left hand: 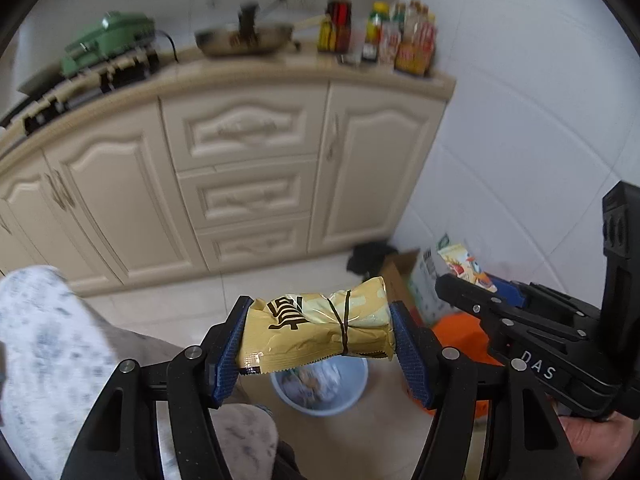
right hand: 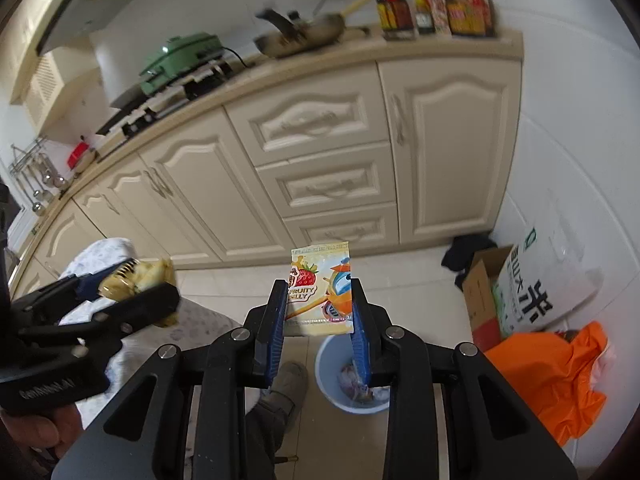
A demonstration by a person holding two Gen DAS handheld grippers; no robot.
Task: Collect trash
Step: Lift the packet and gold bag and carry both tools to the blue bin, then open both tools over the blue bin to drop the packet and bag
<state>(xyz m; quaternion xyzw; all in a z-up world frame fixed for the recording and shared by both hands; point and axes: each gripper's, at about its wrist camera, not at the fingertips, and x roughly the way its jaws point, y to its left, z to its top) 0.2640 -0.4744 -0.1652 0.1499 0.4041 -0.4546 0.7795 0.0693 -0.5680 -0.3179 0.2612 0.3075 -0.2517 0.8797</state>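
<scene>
Kitchen seen from both wrist cameras, left to right. At far left we see a utensil rack (right hand: pixel 34 178) on the wall, then a cream range hood (right hand: pixel 76 4) above a green electric cooker (right hand: pixel 180 56) on the hob. A beige countertop (right hand: pixel 360 56) runs across, carrying a frying pan (right hand: pixel 304 34) and a cluster of sauce bottles (right hand: pixel 436 0) at its right end. Below it stand cream cabinets (right hand: pixel 304 168) with 3 drawers between panelled doors.

On the pale tiled floor (right hand: pixel 420 280) a light-blue trash bin (right hand: pixel 352 376) holding wrappers sits below both grippers. Further right lie a dark cloth (right hand: pixel 466 254), an open cardboard box (right hand: pixel 482 296), a white rice sack (right hand: pixel 536 284) and an orange plastic bag (right hand: pixel 560 372) against the white tiled wall (right hand: pixel 580 140).

The left gripper (left hand: pixel 316 332) pinches a yellow snack wrapper (left hand: pixel 320 332), bound by a dark band, crosswise between its blue pads. The right gripper (right hand: pixel 320 312), jaws nearly together, pinches a fruity jelly packet (right hand: pixel 320 288) upright. Both items hang in the air above the bin. A speckled pale sleeve (left hand: pixel 44 340) fills the lower left.
</scene>
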